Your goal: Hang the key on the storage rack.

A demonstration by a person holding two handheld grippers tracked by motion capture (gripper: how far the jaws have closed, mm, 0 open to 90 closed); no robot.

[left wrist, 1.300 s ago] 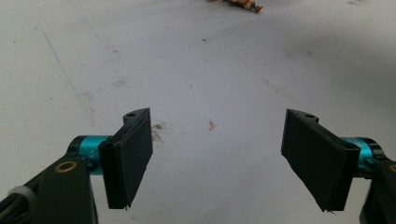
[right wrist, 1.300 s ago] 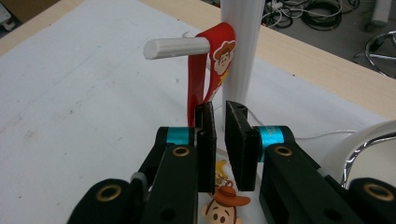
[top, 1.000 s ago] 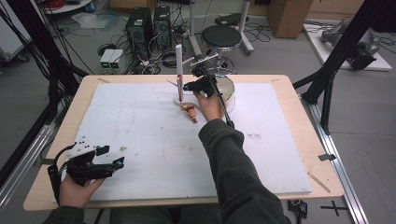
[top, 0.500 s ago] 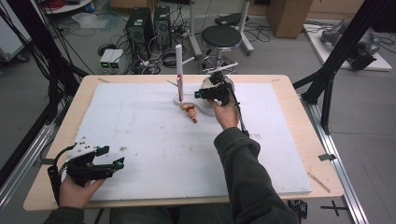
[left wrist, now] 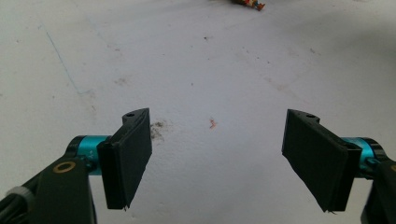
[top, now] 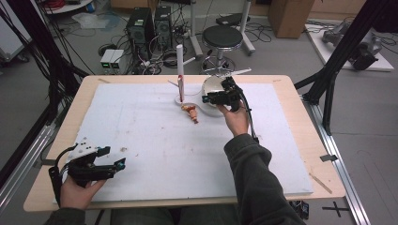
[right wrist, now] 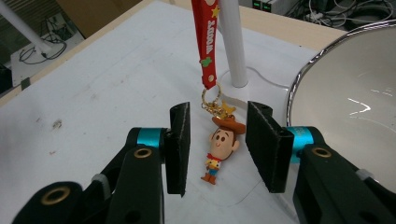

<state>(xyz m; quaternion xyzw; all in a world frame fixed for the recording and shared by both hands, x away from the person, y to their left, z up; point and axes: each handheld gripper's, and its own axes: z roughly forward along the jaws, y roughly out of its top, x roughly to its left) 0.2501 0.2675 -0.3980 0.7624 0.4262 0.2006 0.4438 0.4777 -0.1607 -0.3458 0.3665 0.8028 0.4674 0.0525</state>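
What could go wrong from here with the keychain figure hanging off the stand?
The right tool has just been opening; its pads stand either side of the cowboy figure without pressing it. The red strap hangs from the white stand, so a pull could tip the stand or drag it. The metal bowl sits close beside the right pad and might get knocked. The left tool rests far off, open, too distant to steady anything.
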